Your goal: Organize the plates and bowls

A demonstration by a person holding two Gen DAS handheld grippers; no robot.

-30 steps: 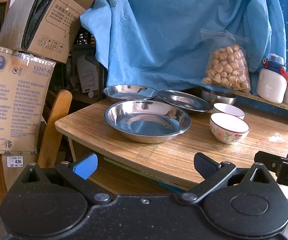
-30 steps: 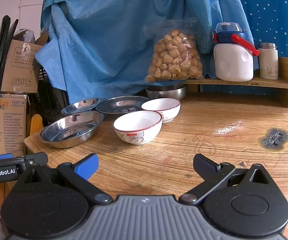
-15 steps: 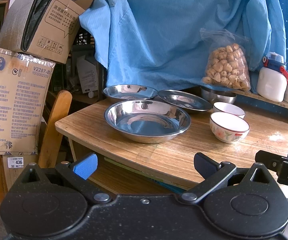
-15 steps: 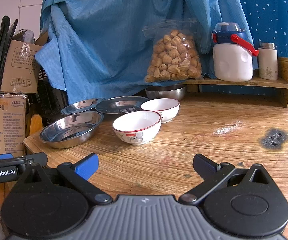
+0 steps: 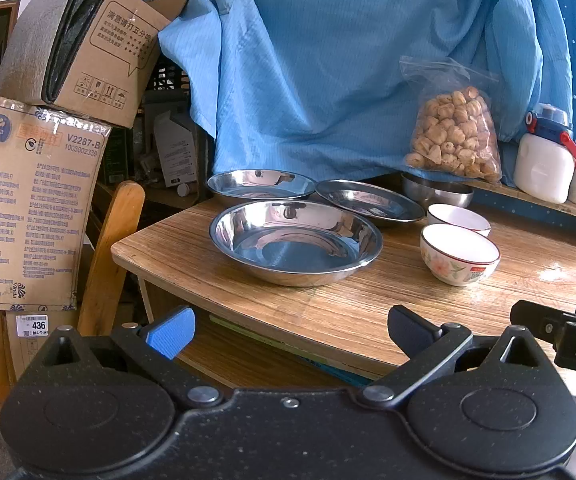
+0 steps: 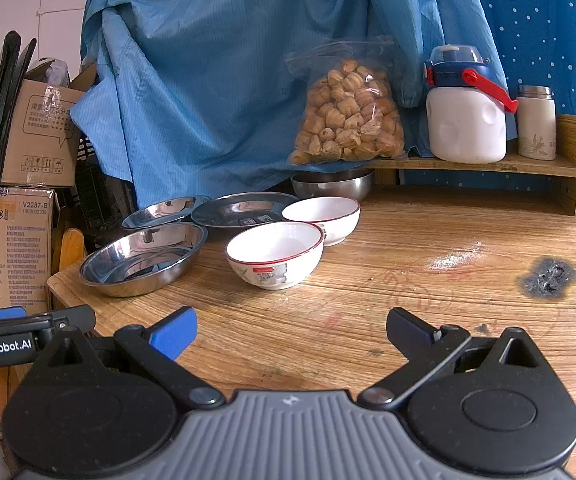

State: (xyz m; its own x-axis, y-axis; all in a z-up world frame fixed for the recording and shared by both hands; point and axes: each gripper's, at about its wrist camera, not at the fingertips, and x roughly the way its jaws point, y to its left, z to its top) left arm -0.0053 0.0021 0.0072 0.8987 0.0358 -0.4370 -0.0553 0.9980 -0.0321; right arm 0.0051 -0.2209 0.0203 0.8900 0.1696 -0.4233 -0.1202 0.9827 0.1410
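Note:
Three steel plates lie at the table's left: a deep near one (image 5: 295, 242) (image 6: 142, 258), a far left one (image 5: 260, 185) (image 6: 164, 207) and a flat one (image 5: 369, 200) (image 6: 244, 210). Two white bowls with red rims stand to their right, a near bowl (image 5: 459, 254) (image 6: 275, 253) and a far bowl (image 5: 458, 219) (image 6: 321, 218). A steel bowl (image 6: 331, 184) sits behind them. My left gripper (image 5: 289, 330) is open and empty, short of the table's front edge. My right gripper (image 6: 291, 330) is open and empty over the table front.
A wooden shelf (image 6: 487, 164) at the back holds a bag of snacks (image 6: 347, 116), a white jug (image 6: 465, 120) and a flask (image 6: 535, 126). Blue cloth hangs behind. Cardboard boxes (image 5: 28, 208) and a wooden chair (image 5: 108, 256) stand left of the table. A burn mark (image 6: 549, 276) is on the tabletop.
Both views have drifted very slightly; the dishes sit a touch lower and left in the right wrist view. Both grippers stay open and empty.

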